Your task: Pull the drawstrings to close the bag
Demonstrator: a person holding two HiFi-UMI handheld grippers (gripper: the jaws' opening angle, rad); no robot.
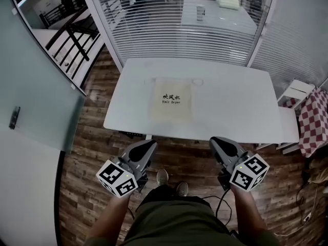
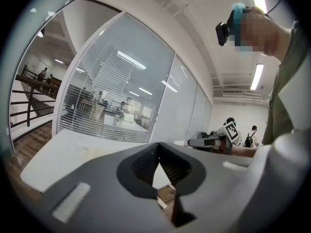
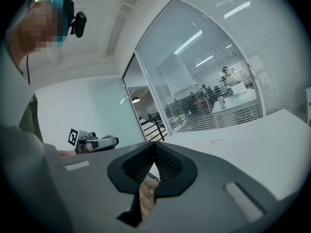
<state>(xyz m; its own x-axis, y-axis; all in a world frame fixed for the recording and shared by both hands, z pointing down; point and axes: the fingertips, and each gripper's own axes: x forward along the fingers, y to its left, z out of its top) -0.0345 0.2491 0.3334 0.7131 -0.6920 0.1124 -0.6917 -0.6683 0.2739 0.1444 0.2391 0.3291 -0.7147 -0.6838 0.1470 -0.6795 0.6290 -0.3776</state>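
1. The grey left gripper (image 1: pixel 149 145), with its black-and-white marker cube, is held over the brown wooden plank floor (image 1: pixel 87 163), short of the near edge of the surface. Its jaws are closed tip to tip with nothing between them.
2. The cream rectangular cloth bag (image 1: pixel 171 101) with black print lies flat on the white rectangular surface (image 1: pixel 236 106), a little left of its middle and well apart from both grippers. A thin drawstring loop (image 1: pixel 197 81) lies at the bag's far right corner.
3. The matching grey right gripper (image 1: pixel 218 141) is also held over the floor, short of the surface's near edge. Its jaws are pressed together and empty.
4. A red-and-white checked cloth (image 1: pixel 313 119) hangs at the far right, beside the surface.
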